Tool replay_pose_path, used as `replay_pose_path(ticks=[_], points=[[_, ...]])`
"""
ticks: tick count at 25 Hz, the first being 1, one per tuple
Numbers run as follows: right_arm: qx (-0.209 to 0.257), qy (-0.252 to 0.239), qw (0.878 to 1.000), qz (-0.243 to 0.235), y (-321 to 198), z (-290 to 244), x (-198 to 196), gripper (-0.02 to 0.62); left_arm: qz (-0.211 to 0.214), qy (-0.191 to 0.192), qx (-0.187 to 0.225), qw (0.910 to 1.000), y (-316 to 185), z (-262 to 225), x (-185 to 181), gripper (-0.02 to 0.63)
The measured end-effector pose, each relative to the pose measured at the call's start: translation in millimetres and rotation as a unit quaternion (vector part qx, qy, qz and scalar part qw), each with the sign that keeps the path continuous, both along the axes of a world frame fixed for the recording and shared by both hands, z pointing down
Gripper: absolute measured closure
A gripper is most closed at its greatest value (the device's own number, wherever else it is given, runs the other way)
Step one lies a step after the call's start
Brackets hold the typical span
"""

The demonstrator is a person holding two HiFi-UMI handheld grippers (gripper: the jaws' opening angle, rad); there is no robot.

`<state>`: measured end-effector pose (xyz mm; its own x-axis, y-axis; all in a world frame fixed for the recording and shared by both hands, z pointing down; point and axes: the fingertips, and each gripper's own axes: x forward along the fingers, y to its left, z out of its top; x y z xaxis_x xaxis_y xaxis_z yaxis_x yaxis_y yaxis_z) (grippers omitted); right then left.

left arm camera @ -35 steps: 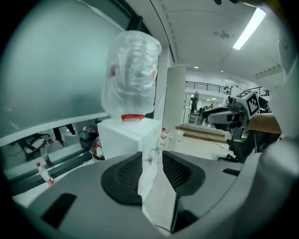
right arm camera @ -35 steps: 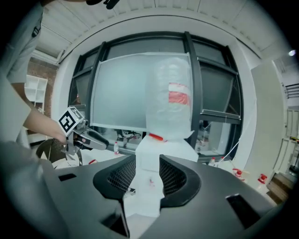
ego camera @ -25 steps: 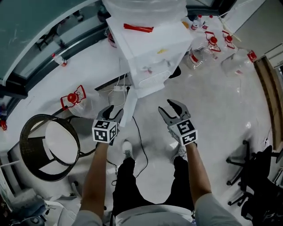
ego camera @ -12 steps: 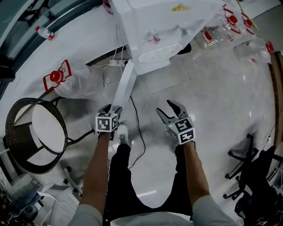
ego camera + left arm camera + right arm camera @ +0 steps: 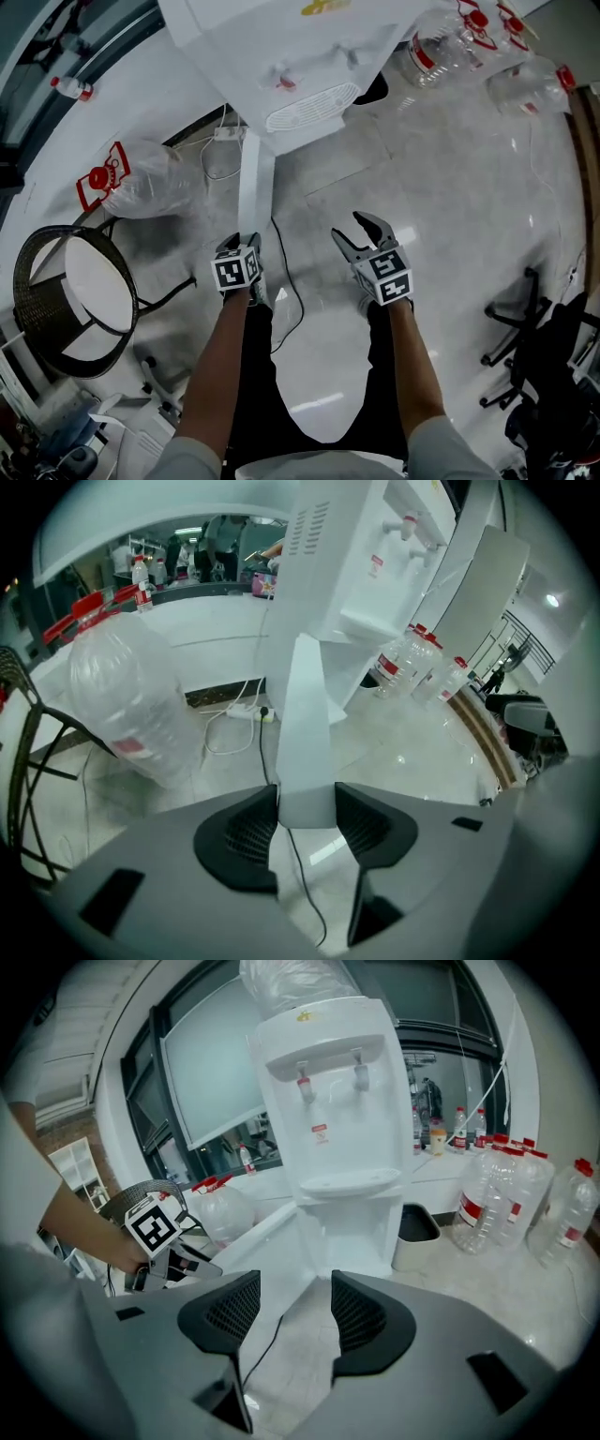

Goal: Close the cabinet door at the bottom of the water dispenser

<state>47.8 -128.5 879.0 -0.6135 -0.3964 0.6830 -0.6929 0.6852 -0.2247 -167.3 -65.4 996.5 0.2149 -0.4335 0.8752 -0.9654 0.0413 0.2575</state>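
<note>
**A:** Cabinet door point(image 5: 249, 192) status?

**B:** Open. It's swung out from the base of the water dispenser point(image 5: 281, 47), edge-on toward the person, with the free edge at the far end from the dispenser. The cabinet bay point(image 5: 361, 1232) under the dispenser's taps is exposed.

**A:** Left gripper point(image 5: 307, 801)?

**B:** At that free edge, in front of the dispenser. Jaws have just been closing. The door edge sits between them with a pad against each face, so it's clamped at panel thickness.

**A:** Right gripper point(image 5: 347, 227)?

**B:** Also in front of the dispenser, right of the door and apart from it. Jaws have just opened out and stand wide. Nothing is held, only floor shows in the gap.

**A:** Anything around it?

**B:** A large clear water jug point(image 5: 141, 178) lies on the floor left of the dispenser. A white power strip point(image 5: 228, 134) is at its left foot, and a black bin point(image 5: 417, 1222) is just beside its right side.
</note>
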Motion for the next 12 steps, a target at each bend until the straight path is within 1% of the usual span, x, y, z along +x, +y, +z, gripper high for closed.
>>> replay_pose_path(ticks=[3, 6, 8, 12], points=[[-0.003, 0.003, 1.0, 0.025, -1, -5, 24, 0.344, -0.015, 0.017, -0.003, 0.9997, -1, -2, 29, 0.399], [-0.008, 0.005, 0.999, 0.05, -1, -4, 48, 0.344, -0.042, 0.044, -0.003, 0.9982, -5, -5, 58, 0.394], [-0.008, 0.004, 0.998, 0.058, 0, -5, 60, 0.344, -0.054, 0.06, 0.0, 0.9967, -8, -8, 77, 0.391], [-0.011, 0.004, 0.998, 0.069, -3, -6, 88, 0.344, -0.058, 0.089, 0.014, 0.9942, -21, -13, 121, 0.391]])
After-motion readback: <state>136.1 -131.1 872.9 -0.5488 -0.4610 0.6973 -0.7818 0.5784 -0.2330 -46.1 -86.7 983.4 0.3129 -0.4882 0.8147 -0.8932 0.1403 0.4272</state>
